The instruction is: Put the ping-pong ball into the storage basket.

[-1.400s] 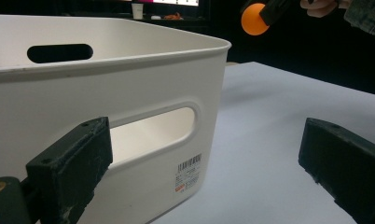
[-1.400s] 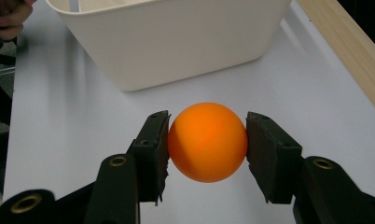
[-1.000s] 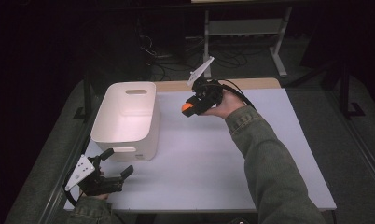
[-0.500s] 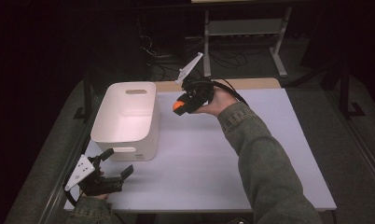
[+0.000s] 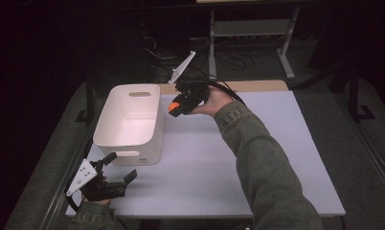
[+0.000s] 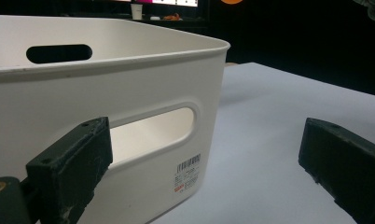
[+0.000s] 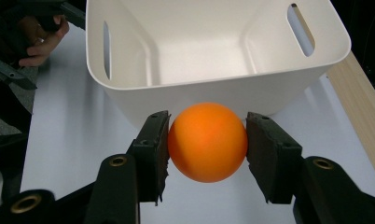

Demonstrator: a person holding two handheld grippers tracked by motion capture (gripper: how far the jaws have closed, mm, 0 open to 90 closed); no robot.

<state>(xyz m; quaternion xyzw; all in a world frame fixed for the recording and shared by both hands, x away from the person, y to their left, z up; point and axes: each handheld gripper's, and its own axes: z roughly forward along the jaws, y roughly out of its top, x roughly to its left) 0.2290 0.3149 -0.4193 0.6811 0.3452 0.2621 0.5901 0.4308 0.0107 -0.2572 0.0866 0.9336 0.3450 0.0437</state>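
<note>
The right gripper [image 7: 207, 140] clamped the orange ball [image 7: 207, 142] between both pads, held above the table [image 5: 277, 158] just right of the white bin [image 5: 133, 120]. The left gripper [image 5: 115, 173] rested at the table's near-left corner, jaws apart and empty, just near of the bin.

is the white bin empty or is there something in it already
Empty. The right gripper view shows the white bin's bare inside; the orange ball is outside it, clamped in the right gripper.

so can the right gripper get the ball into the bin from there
Probably yes: the right gripper holds the ball just outside the bin's rim, and the bin looks open and empty, with nothing between.
</note>
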